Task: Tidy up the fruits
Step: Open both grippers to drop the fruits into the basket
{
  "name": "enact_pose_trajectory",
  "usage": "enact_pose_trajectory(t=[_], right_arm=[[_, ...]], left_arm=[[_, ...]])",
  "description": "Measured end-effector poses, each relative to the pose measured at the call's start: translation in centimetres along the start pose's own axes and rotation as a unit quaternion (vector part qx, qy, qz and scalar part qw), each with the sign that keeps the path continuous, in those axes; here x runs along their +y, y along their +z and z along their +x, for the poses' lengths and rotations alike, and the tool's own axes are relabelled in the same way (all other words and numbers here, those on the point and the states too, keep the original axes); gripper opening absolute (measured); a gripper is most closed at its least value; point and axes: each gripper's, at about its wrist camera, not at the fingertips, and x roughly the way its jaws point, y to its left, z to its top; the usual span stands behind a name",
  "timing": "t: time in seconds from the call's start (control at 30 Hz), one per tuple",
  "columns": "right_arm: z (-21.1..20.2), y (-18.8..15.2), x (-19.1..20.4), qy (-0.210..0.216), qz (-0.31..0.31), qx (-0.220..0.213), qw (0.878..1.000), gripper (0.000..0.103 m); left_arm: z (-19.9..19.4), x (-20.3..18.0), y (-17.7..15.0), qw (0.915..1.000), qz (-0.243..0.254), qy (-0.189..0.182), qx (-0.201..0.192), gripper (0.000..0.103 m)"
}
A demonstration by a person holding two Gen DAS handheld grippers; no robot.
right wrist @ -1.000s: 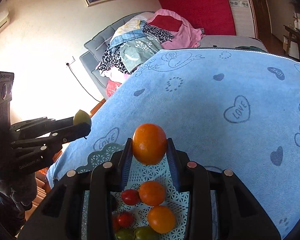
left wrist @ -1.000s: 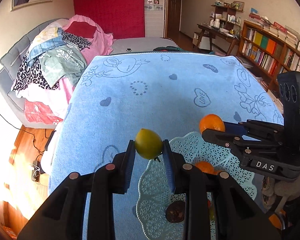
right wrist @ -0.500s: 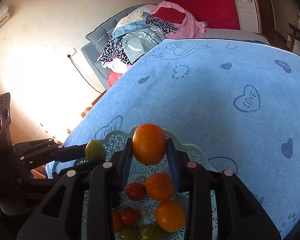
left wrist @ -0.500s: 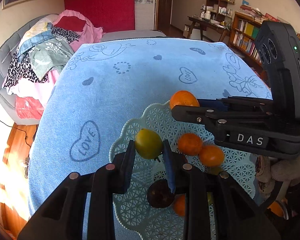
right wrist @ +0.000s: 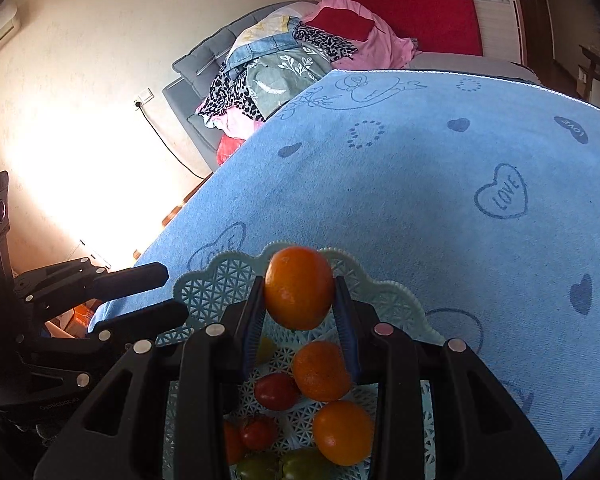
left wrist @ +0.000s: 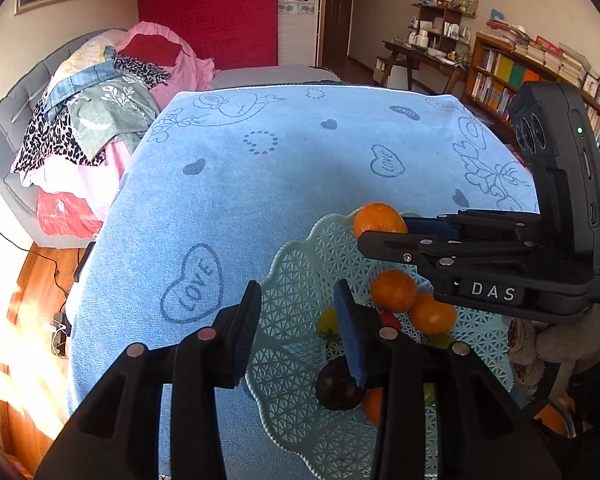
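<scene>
Over basket (left wrist: 296, 344): left hand-held gripper (left wrist: 298, 320) spread wide, nothing between fingers; right hand-held gripper (right wrist: 300, 304) clamping orange (right wrist: 299, 287).

A red panel (left wrist: 208, 12) covers the far wall beside a dark door (left wrist: 337, 20). Clothes (left wrist: 100, 120) pile on a grey sofa (left wrist: 8, 148). Bookshelves (left wrist: 540, 72) line the right.

A lattice fruit tray (left wrist: 300, 368) lies on the towel (left wrist: 284, 184) that covers the table, near its front edge. In the tray two oranges (right wrist: 321, 370) lie side by side, a tomato (right wrist: 277, 391) just left of them, and a dark round fruit (left wrist: 337, 388) nearer the front. Above the tray's far rim the right gripper (right wrist: 300, 300) holds an orange (right wrist: 299, 287). The left gripper (left wrist: 298, 322) hangs over the tray's left part, jaws apart. Behind the table, to the left, stands a sofa (left wrist: 4, 128) piled with clothes (left wrist: 100, 112); to the right, bookshelves (left wrist: 512, 76).
</scene>
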Motion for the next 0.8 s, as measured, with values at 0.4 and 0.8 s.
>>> enact_pose_trajectory(t=[0.4,0.8], right_arm=[[0.78,-0.04,0.41,-0.003,-0.007,0.022,1.0,0.035],[0.0,-0.12,-0.14,0.007,0.014,0.012,1.0,0.045]], left_arm=[[-0.34,0.6,-0.44,0.9999,-0.013,0.005,-0.002,0.045],[-0.67,0.98,-0.94,0.9997,-0.021,0.01,-0.002,0.047]])
